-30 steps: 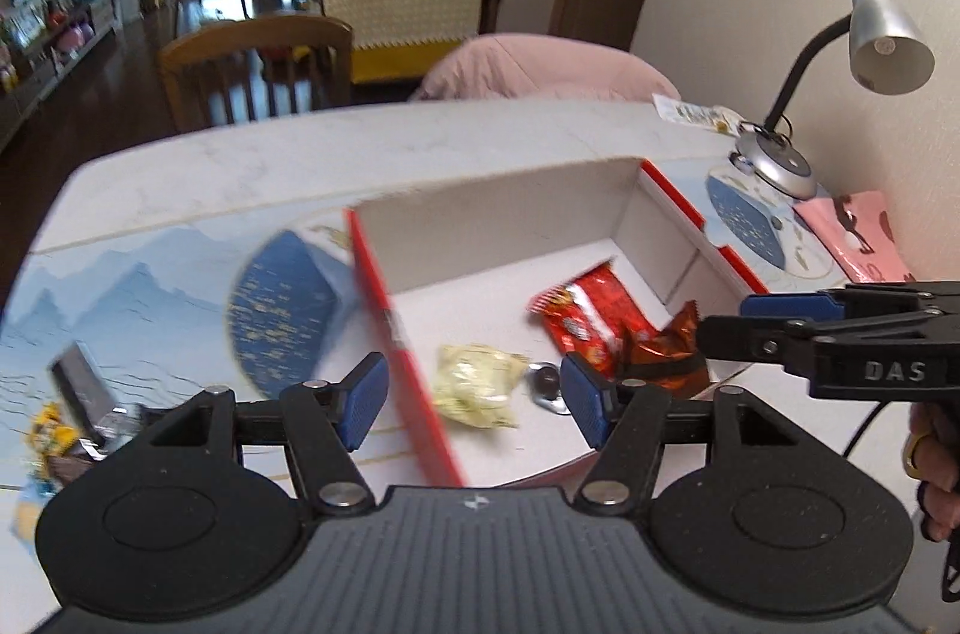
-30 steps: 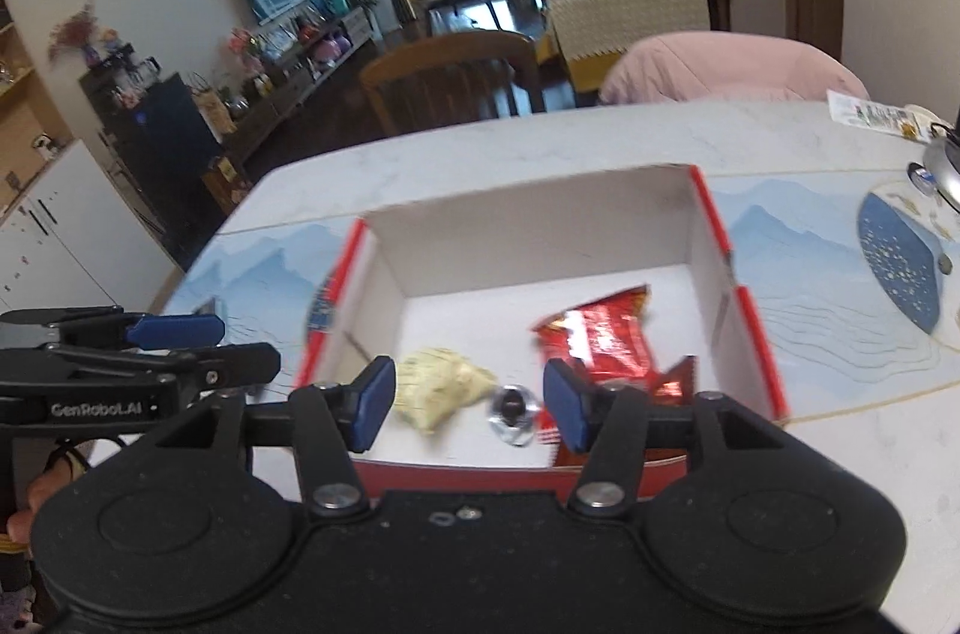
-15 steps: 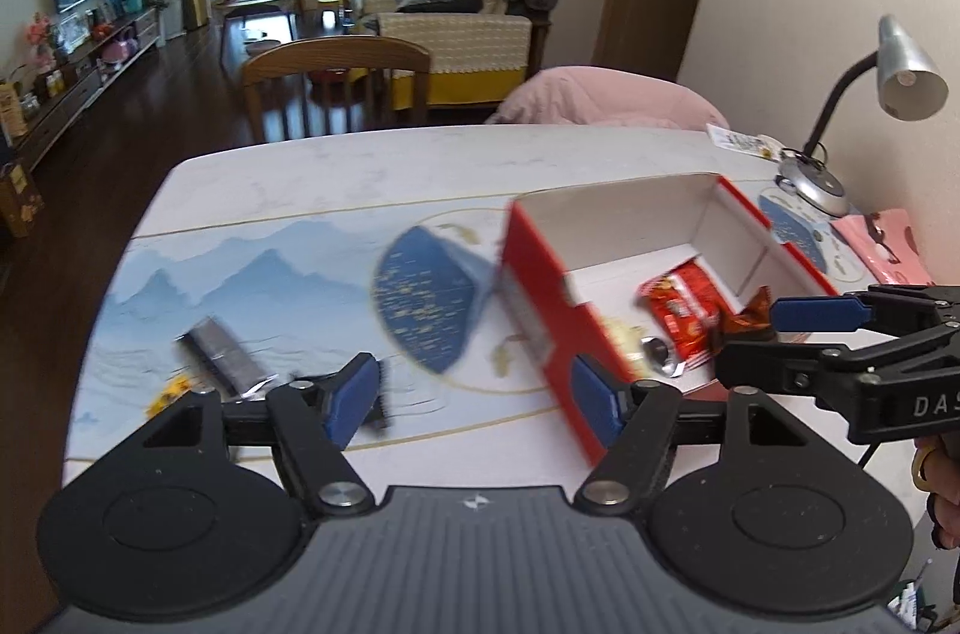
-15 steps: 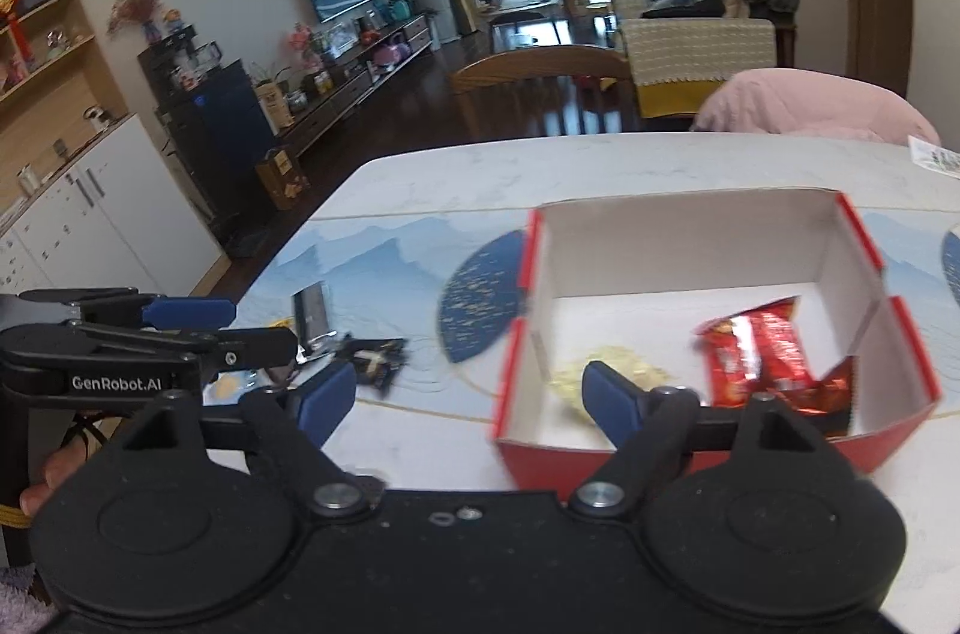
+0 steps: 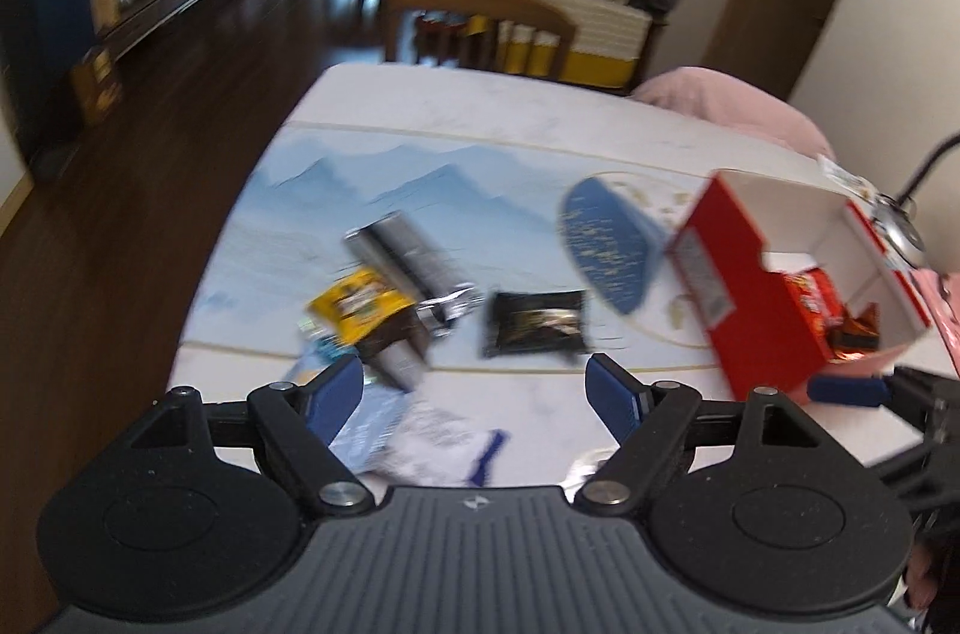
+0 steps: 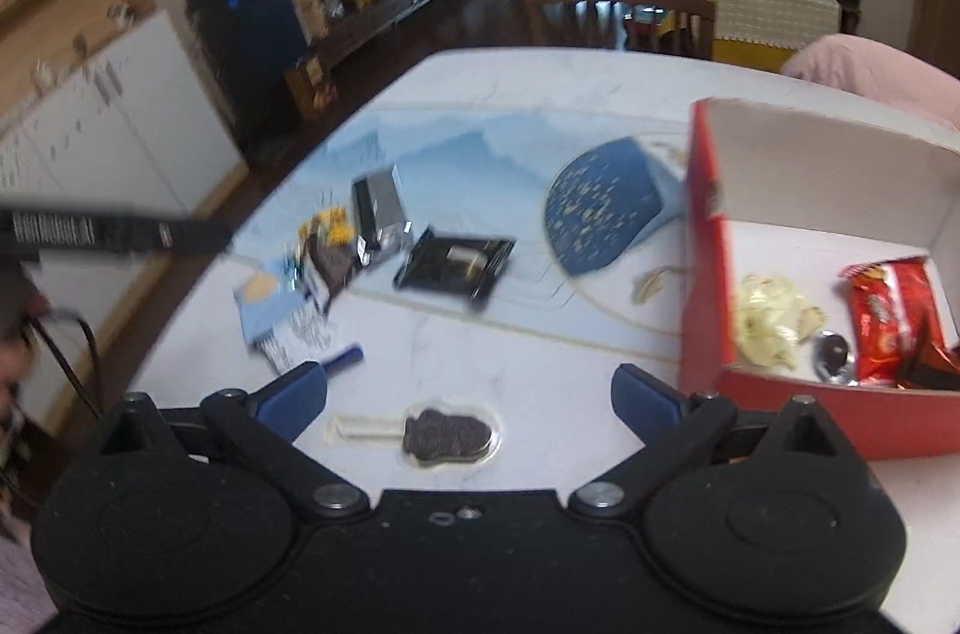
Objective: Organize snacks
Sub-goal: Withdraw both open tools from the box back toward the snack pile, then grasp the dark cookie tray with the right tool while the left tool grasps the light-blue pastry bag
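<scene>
A red box with a white inside (image 5: 738, 274) (image 6: 708, 238) stands at the table's right; it holds a red packet (image 6: 888, 316), a pale yellow snack (image 6: 771, 319) and a small dark foil sweet (image 6: 831, 355). Loose snacks lie to its left: a black packet (image 5: 534, 322) (image 6: 459, 262), a silver packet (image 5: 408, 250) (image 6: 381, 208), a yellow and brown packet (image 5: 366, 310), a light blue and white packet (image 5: 390, 424) (image 6: 282, 316). A clear-wrapped dark biscuit (image 6: 447, 436) lies between my right gripper's open fingers. My left gripper (image 5: 474, 391) and right gripper (image 6: 468, 394) are both open and empty.
The white table has a blue mountain-print mat (image 5: 372, 190) with a dark blue fan motif (image 5: 606, 238). A wooden chair (image 5: 474, 16) and a pink cushion (image 5: 720, 106) stand at the far edge. A lamp base (image 5: 897, 226) sits far right.
Both grippers have swung left, away from the box and toward the loose snacks. The box now sits at the right of both views. Both grippers stay open.
</scene>
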`<action>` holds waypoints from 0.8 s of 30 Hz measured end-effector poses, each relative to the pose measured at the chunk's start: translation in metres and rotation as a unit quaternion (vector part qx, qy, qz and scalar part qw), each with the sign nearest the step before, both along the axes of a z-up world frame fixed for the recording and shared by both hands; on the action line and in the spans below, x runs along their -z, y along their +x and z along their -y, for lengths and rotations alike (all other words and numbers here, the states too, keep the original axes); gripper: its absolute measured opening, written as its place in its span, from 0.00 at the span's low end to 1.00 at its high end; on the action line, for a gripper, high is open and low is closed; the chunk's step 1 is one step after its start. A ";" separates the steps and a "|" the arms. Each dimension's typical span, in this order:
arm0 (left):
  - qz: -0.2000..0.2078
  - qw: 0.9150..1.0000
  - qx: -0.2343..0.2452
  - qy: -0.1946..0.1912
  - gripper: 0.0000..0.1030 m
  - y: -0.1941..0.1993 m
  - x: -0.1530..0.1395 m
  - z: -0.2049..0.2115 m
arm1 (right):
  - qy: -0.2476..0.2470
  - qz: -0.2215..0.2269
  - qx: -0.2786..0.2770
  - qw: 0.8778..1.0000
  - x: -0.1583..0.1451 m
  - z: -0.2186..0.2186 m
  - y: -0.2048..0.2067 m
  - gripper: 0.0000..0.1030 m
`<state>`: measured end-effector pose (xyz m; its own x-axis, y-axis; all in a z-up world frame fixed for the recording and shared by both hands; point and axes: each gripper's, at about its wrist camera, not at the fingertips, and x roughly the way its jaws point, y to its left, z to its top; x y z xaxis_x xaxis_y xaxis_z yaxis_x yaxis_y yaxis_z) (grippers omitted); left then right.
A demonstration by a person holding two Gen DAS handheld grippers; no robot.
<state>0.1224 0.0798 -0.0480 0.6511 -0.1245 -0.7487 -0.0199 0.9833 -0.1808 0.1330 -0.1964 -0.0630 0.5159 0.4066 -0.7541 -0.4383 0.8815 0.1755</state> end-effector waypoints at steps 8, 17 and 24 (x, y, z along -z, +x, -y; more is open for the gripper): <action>-0.044 0.997 -0.062 -0.006 0.79 0.008 0.032 -0.051 | -0.058 -0.031 -0.029 0.997 0.042 -0.029 0.003 0.95; -0.083 0.996 -0.023 0.021 0.79 0.025 0.072 -0.056 | -0.067 -0.058 -0.060 0.994 0.060 -0.047 0.014 0.88; -0.127 0.991 -0.033 -0.026 0.79 0.049 0.094 -0.076 | -0.074 -0.063 -0.068 0.993 0.066 -0.053 0.021 0.82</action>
<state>0.1714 0.1561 -0.1421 0.4497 -0.1313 -0.8835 -0.1346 0.9679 -0.2124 0.1535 -0.1431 -0.1289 0.3610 0.3464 -0.8658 -0.5381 0.8357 0.1100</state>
